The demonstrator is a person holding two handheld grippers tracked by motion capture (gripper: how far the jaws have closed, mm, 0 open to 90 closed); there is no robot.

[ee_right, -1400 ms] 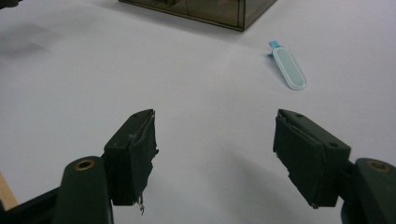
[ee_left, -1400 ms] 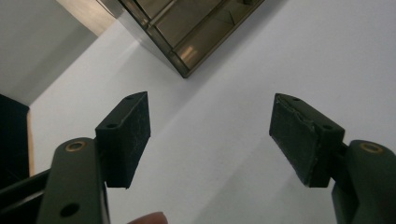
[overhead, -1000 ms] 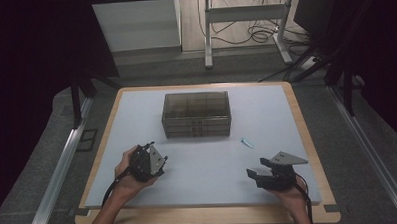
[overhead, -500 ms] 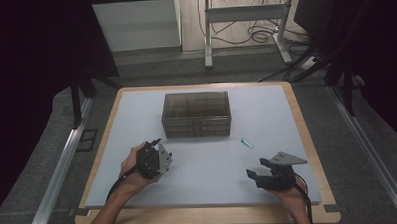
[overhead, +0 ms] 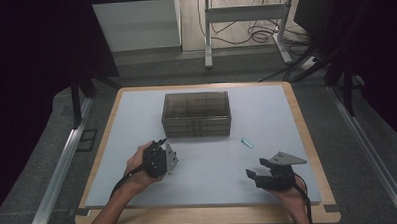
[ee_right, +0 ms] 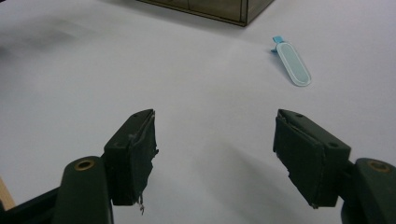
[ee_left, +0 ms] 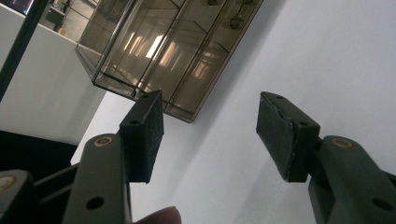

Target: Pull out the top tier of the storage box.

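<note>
A person's two forearms reach in from the near edge of a white-topped table (overhead: 209, 191) with a pale wooden border. Each hand holds a black two-jaw gripper.

The left gripper (overhead: 164, 154) sits in front of the smoky transparent drawer box (overhead: 196, 113), near its left front corner, but apart from it. The hand is rolled, so the gripper lies on its side and points toward the box. In the left gripper view, the left gripper (ee_left: 210, 126) has its jaws spread wide with nothing between them. The drawer box (ee_left: 163, 46) appears tilted just beyond the pads, and the shelves inside it can be seen through its walls.

The right gripper (overhead: 253, 174) is farther from the box, off to its front right, low over the table and pointing left. A grey three-cornered plate sits on top of it. In the right gripper view, the right gripper (ee_right: 215, 158) is also wide open and empty above bare white tabletop.

A small light-blue oblong piece (overhead: 247, 142) lies flat on the table, just off the box's front right corner, between the box and the right gripper. In the right gripper view, the same piece (ee_right: 293, 64) lies ahead of the jaws, to the right.

Beyond the box, the room is dim. There is a grey floor, a metal-legged desk frame (overhead: 243, 20) with loose cables beneath it, and dark curtains on both sides.
</note>
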